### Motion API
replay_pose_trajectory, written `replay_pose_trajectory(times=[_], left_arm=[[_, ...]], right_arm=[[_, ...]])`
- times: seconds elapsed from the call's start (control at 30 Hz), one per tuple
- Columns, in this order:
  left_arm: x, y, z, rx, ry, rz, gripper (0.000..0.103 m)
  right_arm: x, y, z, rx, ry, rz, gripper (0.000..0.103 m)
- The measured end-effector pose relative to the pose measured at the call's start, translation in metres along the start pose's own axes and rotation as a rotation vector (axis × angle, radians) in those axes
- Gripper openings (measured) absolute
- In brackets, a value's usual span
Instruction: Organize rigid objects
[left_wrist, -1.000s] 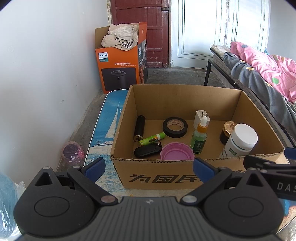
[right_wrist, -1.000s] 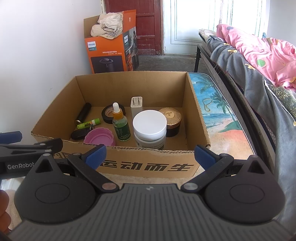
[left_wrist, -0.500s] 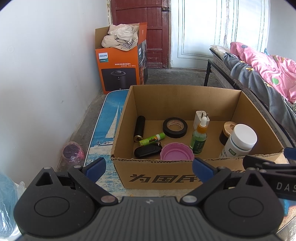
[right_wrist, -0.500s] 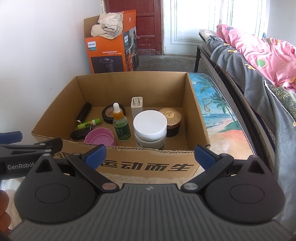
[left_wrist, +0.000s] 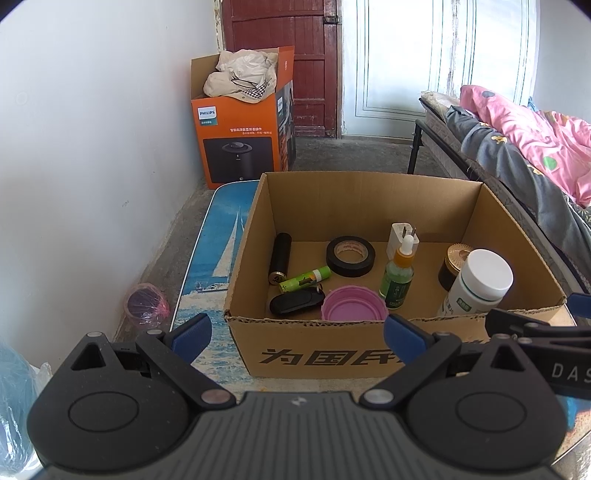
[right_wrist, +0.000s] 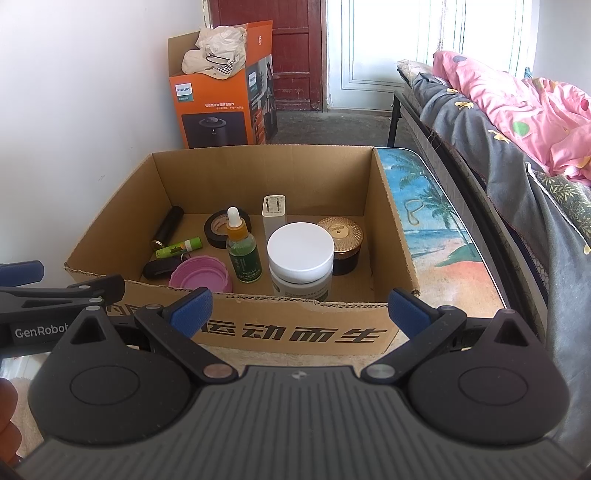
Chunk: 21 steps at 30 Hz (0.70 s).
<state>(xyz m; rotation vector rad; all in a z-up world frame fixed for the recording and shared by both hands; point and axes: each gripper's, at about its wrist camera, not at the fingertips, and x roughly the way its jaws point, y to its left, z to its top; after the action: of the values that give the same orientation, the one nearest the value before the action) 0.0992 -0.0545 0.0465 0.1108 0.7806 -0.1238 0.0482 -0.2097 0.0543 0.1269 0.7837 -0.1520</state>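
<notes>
Blue-tipped, the left gripper and right gripper hang spread wide and empty before the cardboard box. Inside stand a white-lidded jar, a dropper bottle, then tape and a charger.

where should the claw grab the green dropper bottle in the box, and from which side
Grip the dropper bottle around its orange neck just under the white tip, coming straight down from above. It stands upright, and the white-lidded jar and pink lid sit close on either side, so a low side approach looks crowded; the box wall also blocks the front.
</notes>
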Motion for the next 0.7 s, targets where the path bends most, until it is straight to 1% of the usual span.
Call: replay_pose_trajectory(times=[0.7], left_arm=[[-0.0028, -0.0014, 0.0018, -0.002, 0.005, 0.003, 0.1]], right_arm=[[-0.0022, 0.0015, 0.0007, 0.0, 0.003, -0.003, 0.102]])
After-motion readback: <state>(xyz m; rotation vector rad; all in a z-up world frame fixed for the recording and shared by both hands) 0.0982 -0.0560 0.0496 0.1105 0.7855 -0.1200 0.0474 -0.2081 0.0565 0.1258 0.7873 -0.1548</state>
